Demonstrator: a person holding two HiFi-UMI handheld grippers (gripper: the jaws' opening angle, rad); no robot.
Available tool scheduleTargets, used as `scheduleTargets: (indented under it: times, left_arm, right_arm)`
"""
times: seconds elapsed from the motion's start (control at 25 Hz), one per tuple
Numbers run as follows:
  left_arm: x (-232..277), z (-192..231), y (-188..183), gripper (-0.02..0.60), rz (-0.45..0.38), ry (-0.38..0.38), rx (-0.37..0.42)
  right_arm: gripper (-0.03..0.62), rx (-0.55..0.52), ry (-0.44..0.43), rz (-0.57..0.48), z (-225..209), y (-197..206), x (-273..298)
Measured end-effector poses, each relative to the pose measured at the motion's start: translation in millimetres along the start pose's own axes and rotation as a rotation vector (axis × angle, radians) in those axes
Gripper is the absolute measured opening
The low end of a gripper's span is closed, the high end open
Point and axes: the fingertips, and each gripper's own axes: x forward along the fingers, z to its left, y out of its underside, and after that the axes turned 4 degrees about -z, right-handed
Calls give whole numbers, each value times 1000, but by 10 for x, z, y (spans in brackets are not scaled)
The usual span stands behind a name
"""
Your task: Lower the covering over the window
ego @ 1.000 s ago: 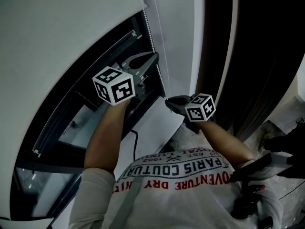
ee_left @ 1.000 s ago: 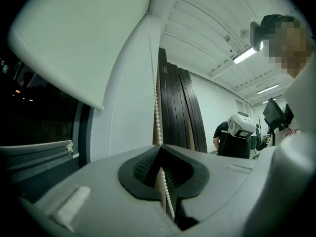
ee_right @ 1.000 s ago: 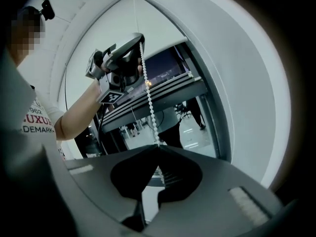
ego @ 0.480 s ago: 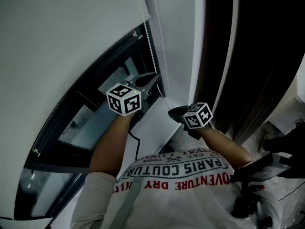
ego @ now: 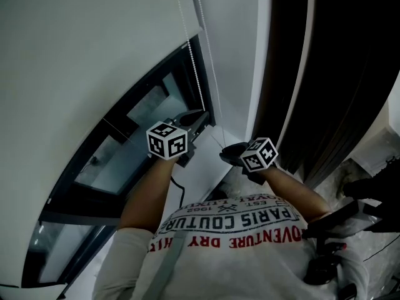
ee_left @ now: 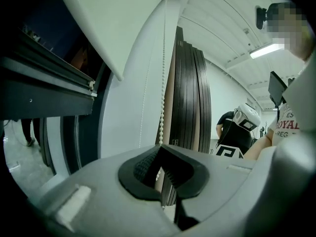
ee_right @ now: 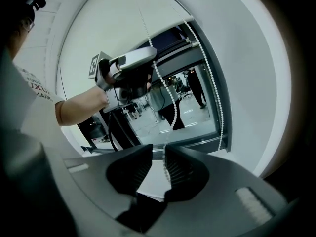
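White roller blind covers the upper left of the head view. Its bottom edge runs diagonally and dark window glass is exposed below it. The bead chain hangs along the right side of the frame, next to a white wall strip. The left gripper is at the chain with its tips right on the strand. The right gripper sits lower and to the right, just beside it, above the white sill. Dark panels stand on the far right.

Left gripper view: the left gripper has its jaws closed tip to tip, pinching the bead chain, which runs straight up from the tips. The blind's corner is at upper left and the stack of dark panels is behind the chain. Another person stands in the background.

Right gripper view: the right gripper has its jaws slightly apart, leaving a narrow gap. One chain strand drops into that gap and lies close to the right-hand pad; it isn't visibly squeezed. A second strand hangs to the right along the frame. The left gripper shows higher up on the first strand, with the window glass behind it.
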Motion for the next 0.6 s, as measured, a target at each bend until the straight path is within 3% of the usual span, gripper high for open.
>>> scheduleTargets:
  times: [0.12, 0.28, 0.6]
  left_arm:
    - [-17, -21, 9, 5, -17, 2, -6]
    - [-49, -74, -4, 5, -28, 10, -4]
    - [-77, -176, -46, 6, -37, 17, 0]
  right_arm:
    - [127, -31, 7, -16, -35, -139, -74]
    - [152, -117, 13, -41, -17, -497, -208]
    - [158, -410, 95, 7, 59, -1290, -565]
